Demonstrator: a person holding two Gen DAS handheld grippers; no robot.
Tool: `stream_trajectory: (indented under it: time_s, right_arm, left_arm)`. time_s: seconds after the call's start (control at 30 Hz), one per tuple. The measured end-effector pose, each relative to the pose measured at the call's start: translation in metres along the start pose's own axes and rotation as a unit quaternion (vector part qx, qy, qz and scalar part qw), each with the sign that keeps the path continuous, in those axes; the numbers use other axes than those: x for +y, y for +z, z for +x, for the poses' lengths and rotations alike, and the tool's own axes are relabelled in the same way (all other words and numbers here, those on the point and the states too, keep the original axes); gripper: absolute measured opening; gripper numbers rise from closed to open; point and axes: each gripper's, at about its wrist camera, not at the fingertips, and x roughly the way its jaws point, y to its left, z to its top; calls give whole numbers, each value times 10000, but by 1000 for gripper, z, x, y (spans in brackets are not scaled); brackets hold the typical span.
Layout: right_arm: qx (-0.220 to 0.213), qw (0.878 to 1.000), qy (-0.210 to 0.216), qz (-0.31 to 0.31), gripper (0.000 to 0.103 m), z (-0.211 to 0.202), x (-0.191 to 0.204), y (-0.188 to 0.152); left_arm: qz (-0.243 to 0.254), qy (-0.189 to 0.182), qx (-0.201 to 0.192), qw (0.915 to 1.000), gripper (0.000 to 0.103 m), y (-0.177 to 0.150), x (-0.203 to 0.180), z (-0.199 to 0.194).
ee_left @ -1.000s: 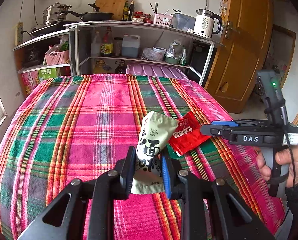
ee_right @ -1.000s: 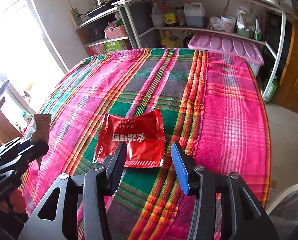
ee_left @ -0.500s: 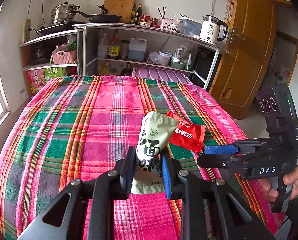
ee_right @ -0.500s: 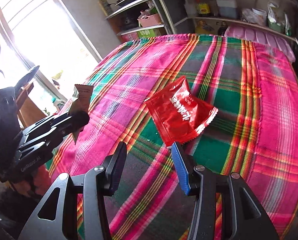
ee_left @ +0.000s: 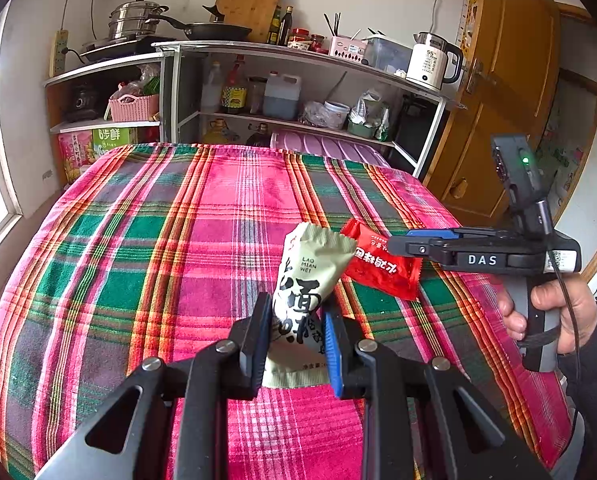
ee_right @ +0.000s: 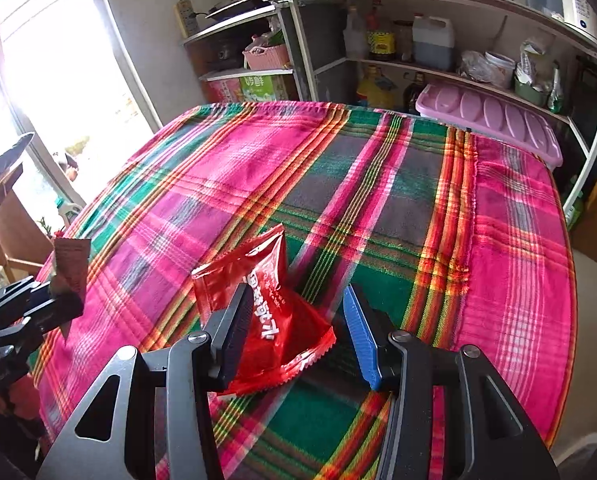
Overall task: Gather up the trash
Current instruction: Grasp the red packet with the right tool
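My left gripper (ee_left: 296,336) is shut on a pale green snack wrapper (ee_left: 306,276), which stands upright above the plaid tablecloth (ee_left: 138,260). Just right of it lies a red snack packet (ee_left: 382,268), with my right gripper (ee_left: 402,245) reaching over it from the right, held by a hand (ee_left: 566,312). In the right wrist view that gripper (ee_right: 298,328) is open and straddles the red packet (ee_right: 278,304). Its black finger (ee_right: 234,320) touches the packet's left side, and the blue pad (ee_right: 360,332) stands apart. My left gripper (ee_right: 30,312) shows at the left edge with the wrapper (ee_right: 72,264).
Behind the table stands a shelf unit (ee_left: 298,56) with pans, bottles and a kettle (ee_left: 430,60). A pink plastic lid (ee_right: 494,120) sits by the far edge. A wooden door (ee_left: 510,92) is at the right, a window (ee_right: 50,72) and wooden chair (ee_right: 6,216) at the left.
The right gripper swung in over the red packet, which now sits between its fingers with one end raised. The left gripper kept its hold on the green wrapper and stayed put.
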Motion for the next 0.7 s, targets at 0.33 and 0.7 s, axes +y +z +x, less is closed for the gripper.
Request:
stream_trajectory:
  time_s: [0.33,0.7]
  right_arm:
    - [224,9992,-100,-323,30,6,24,-9]
    - [143,9998,-161,-59,11,-8,32,-23]
  left_arm:
    - [-52,-34,52,10000,26,-2,3,6]
    - [-24,78,100,9999,26,-2,0,5]
